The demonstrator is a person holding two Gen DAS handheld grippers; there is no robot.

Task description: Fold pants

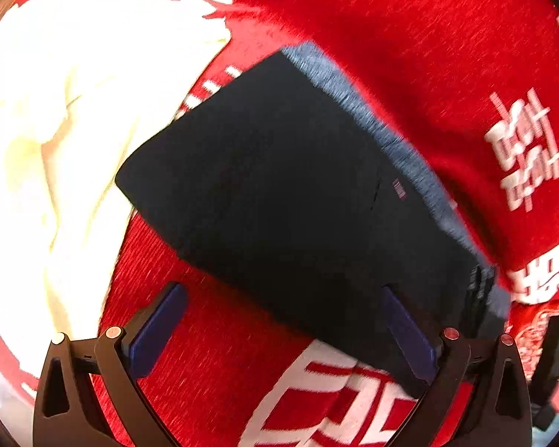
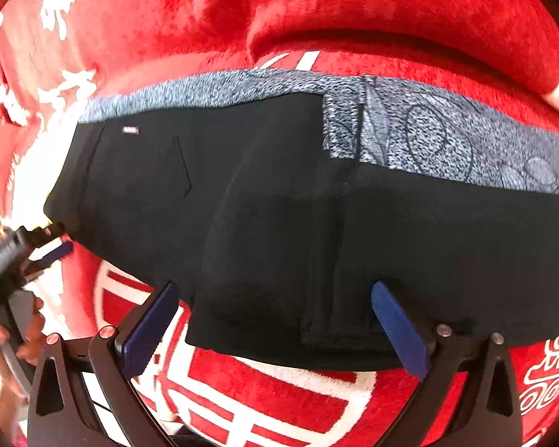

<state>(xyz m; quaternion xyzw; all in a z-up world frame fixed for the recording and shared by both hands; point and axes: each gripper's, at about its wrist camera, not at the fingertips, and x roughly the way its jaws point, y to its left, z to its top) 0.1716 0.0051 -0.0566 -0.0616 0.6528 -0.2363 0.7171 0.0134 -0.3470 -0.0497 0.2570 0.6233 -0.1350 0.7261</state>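
Both sets of blue pads sit nearest the lens, spread wide and pinching nothing. Left gripper [image 1: 283,331] hovers at the near edge of the pants [image 1: 279,193]; its right pad overlaps the black cloth in view, but I can't tell if it touches. Right gripper [image 2: 275,331] is centred on the near edge of the same bundle, jaws just as wide, with the thick seam ridge between them.

Pants are already folded into a compact black block, lying on the red blanket [image 2: 354,7], with a grey patterned lining strip [image 2: 428,138] showing along the far edge. A cream cloth [image 1: 56,111] lies to the left, just beside the block's left corner.

My read: one more fold is left, or only a tidy-up.

To do it well:
- go low and get one pad under all layers at the near edge, not just the top one
- close fully before lifting
- lift both sides level and carry near edge to far edge
- cover the grey strip, then press flat

Risks: layers slipping apart, or snagging the cream cloth.
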